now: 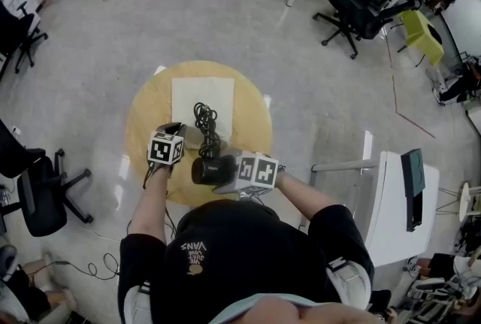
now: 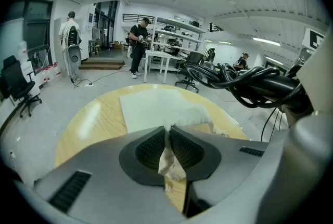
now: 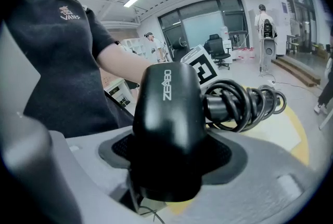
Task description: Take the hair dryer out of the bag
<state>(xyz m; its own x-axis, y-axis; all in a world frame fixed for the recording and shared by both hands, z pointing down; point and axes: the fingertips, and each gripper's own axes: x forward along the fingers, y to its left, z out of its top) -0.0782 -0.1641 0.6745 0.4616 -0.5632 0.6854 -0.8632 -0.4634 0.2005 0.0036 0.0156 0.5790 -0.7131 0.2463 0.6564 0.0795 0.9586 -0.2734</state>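
The bag lies at the centre of the round table, its near corner in the left gripper. The hair dryer, in the right gripper, sits over the table's near part, with its cord above the bag.

Black hair dryer, white bag, pale yellow wood-grain table

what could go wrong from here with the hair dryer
1. The right claw grips the glossy black plastic hair dryer by its rounded body, so it might slip or twist out.
2. Its coiled black cord sticks out over the white cloth bag pinched in the left claw and could snag it, dragging it across the round wooden table.
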